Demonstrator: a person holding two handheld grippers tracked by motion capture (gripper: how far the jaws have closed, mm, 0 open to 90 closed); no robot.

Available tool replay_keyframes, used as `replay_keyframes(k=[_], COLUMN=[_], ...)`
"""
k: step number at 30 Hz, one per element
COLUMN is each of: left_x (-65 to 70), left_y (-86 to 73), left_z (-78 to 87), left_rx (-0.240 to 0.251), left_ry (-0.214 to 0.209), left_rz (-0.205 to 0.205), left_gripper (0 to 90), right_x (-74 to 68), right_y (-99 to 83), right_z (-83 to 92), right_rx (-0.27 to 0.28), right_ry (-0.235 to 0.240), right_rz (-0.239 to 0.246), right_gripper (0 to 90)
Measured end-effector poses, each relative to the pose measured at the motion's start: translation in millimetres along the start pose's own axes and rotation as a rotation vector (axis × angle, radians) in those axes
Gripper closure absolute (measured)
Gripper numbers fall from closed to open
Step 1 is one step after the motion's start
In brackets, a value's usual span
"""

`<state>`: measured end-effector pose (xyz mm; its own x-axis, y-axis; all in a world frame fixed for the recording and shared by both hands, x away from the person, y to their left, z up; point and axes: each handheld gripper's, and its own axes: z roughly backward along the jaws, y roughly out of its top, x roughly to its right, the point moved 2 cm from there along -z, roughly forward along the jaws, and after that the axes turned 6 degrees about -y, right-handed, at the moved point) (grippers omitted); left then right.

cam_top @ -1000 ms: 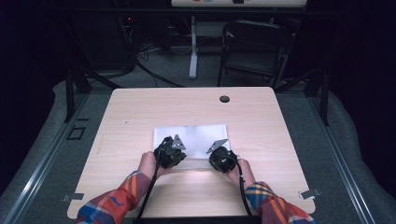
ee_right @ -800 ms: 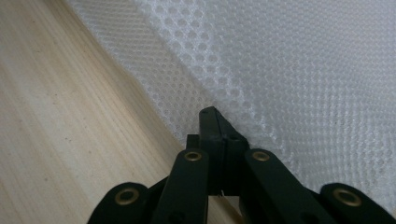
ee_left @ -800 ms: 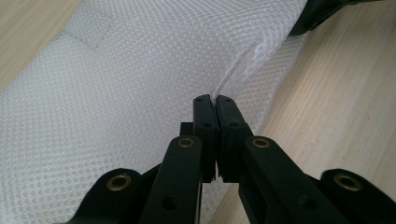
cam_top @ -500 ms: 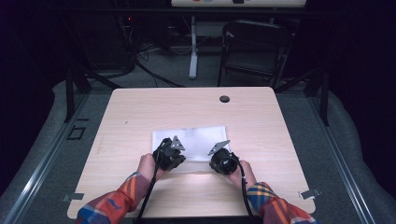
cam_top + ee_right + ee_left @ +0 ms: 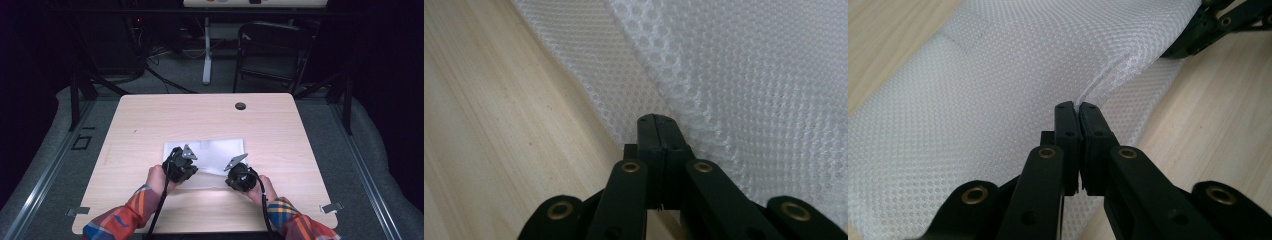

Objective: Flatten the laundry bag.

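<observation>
High view: a white mesh cloth (image 5: 215,152) lies at the middle of the light wooden table (image 5: 150,120), nearer my edge than the far one. My left gripper (image 5: 181,161) sits at the cloth's near-left corner and my right gripper (image 5: 239,170) at its near-right corner — both hands come in from the bottom, in plaid sleeves (image 5: 125,217). A small dark round grommet (image 5: 240,106) is set in the tabletop near the far edge, well apart from the cloth. A dark folding chair (image 5: 272,50) stands on the floor beyond the table.

Left gripper view: my left gripper (image 5: 1078,107) has its jaws pressed together on a raised fold of the white mesh cloth (image 5: 998,100); the fabric puckers into a ridge right at the tips, and a lower layer lies flat on the wood beneath. My other gripper's black linkage shows at the upper right, at the cloth's far corner.

Right gripper view: my right gripper (image 5: 658,120) is likewise clamped — jaws together on the edge of the white mesh cloth (image 5: 749,100), with an upper layer lifted over a lower one that rests on the table.
</observation>
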<state>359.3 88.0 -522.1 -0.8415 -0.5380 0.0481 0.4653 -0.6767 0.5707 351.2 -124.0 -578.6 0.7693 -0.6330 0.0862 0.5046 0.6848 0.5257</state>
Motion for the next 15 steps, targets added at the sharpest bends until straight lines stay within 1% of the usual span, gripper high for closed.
replay_keyframes(k=[3,4,5,7,8,9,10,11,12,13,14,15], left_x=[-1.6,-3.0,-4.4,-5.2,-6.5,-7.2,-7.9,-7.9,-8.5,-10.4,-10.4,-11.2], left_y=[2.6,4.4,9.2,11.7,16.7,18.9,21.0,21.0,22.9,26.8,26.8,28.6], left_z=[1.8,2.8,4.3,5.4,6.6,7.2,8.2,8.2,8.5,9.5,9.5,9.8], left_rx=[0.008,0.013,0.021,0.024,0.035,0.042,0.038,0.038,0.039,0.044,0.044,0.049], left_ry=[0.008,0.011,0.015,0.019,0.030,0.031,0.030,0.030,0.039,0.042,0.042,0.043], left_rz=[0.006,0.006,0.016,0.012,0.014,0.015,0.015,0.015,0.014,0.013,0.013,0.013], left_gripper=[88.0,88.0,88.0,88.0,87.9,87.9,87.9,87.9,87.9,87.9,87.9,87.8], right_x=[0.2,0.5,-0.2,0.4,0.6,0.7,0.4,-0.3,-0.3,0.2,0.2,0.8], right_y=[0.2,0.5,0.5,0.5,-0.1,0.1,0.2,0.1,0.2,0.0,0.0,0.2], right_z=[-0.2,-0.1,-0.8,-0.2,-0.3,-0.1,0.0,-1.1,-1.0,-0.8,-0.8,0.0], right_rx=[0.001,-0.003,0.007,0.000,0.004,0.000,-0.001,0.013,0.012,0.010,0.010,-0.002], right_ry=[0.004,0.003,0.001,0.002,0.009,0.010,0.002,0.001,0.000,0.003,0.003,0.005], right_rz=[0.005,0.019,0.015,0.020,0.010,0.016,0.021,0.016,0.019,0.022,0.022,0.028], right_gripper=[90.0,90.0,90.0,90.0,90.0,90.0,90.0,90.0,90.0,90.0,90.0,90.0])
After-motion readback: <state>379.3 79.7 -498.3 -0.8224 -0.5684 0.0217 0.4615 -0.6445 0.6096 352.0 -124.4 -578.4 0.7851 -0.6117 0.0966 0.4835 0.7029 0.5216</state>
